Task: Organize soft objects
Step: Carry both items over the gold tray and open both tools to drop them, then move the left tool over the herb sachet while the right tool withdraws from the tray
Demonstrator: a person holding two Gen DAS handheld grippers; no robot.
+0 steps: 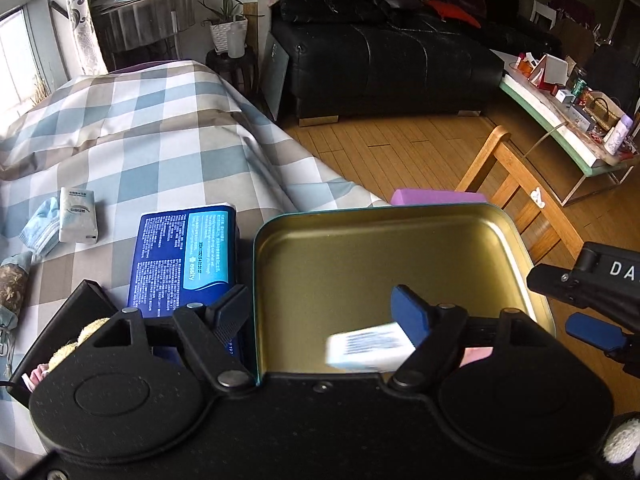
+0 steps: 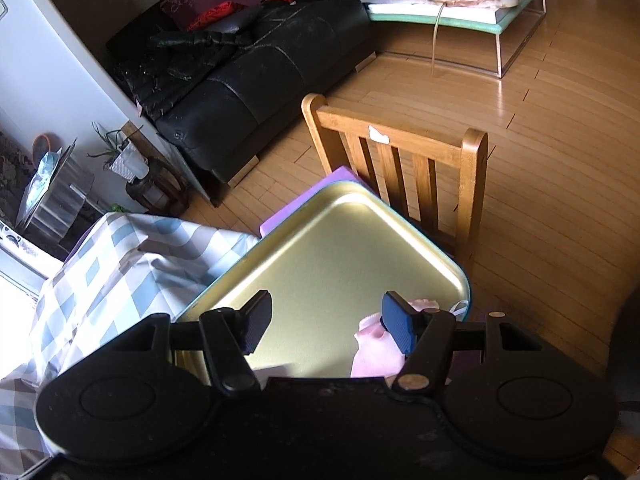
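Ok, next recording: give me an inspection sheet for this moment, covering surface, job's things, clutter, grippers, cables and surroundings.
Surface: checked cloth over the work surface, wrinkled.
Job's things: gold tin tray at the cloth's edge; small white pack, blurred, over the tray under the left gripper; pink soft item in the tray at the right gripper's finger; blue tissue pack beside the tray; white tissue packet on a blue face mask.
Clutter: black box holding plush items; purple pad under the tray.
Grippers: left gripper open, pads clear of the pack; right gripper open.
Cables: nothing seen.
Surroundings: wooden chair, black sofa, cluttered coffee table.
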